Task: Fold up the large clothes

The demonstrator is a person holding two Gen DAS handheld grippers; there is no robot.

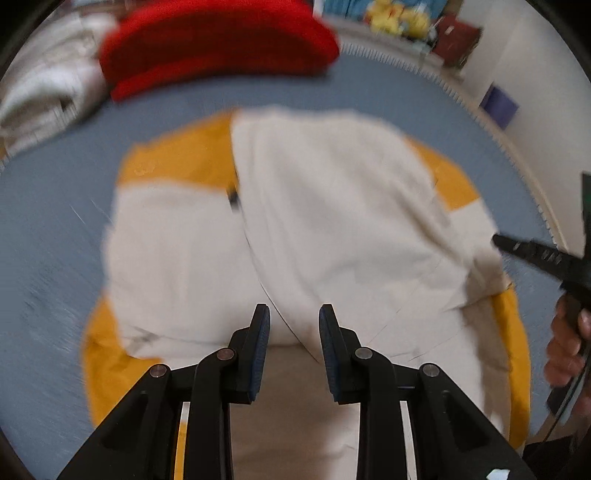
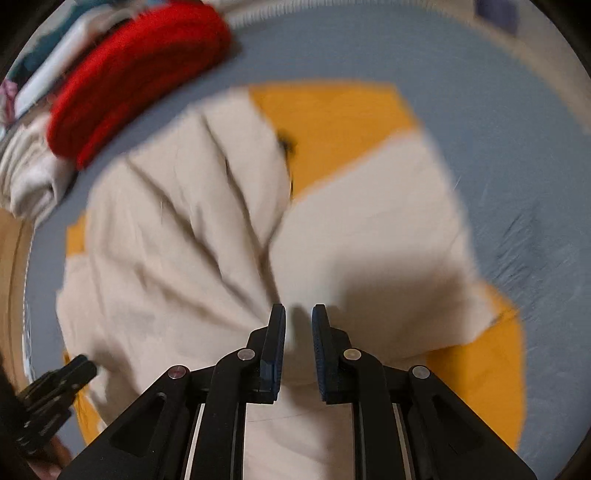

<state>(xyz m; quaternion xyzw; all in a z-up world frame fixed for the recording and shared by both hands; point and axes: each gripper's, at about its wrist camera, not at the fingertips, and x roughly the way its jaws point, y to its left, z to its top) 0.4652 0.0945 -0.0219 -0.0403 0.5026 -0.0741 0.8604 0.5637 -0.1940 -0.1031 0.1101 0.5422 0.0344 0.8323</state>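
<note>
A large cream and yellow garment (image 1: pixel 332 206) lies partly folded on a blue-grey surface; it also shows in the right wrist view (image 2: pixel 192 229). My left gripper (image 1: pixel 294 321) is open and empty, just above the garment's near cream part. My right gripper (image 2: pixel 298 321) is open with a narrow gap, above the cream fabric near the middle fold. The right gripper also shows at the right edge of the left wrist view (image 1: pixel 532 251), and the left gripper shows at the lower left of the right wrist view (image 2: pixel 55 384). Both views are blurred by motion.
A folded red garment (image 1: pixel 218 48) lies at the far side, also seen in the right wrist view (image 2: pixel 136 70). A pale folded cloth pile (image 1: pixel 40 92) sits beside it. Yellow soft toys (image 1: pixel 395 16) and a dark red box (image 1: pixel 456 40) stand beyond the surface's edge.
</note>
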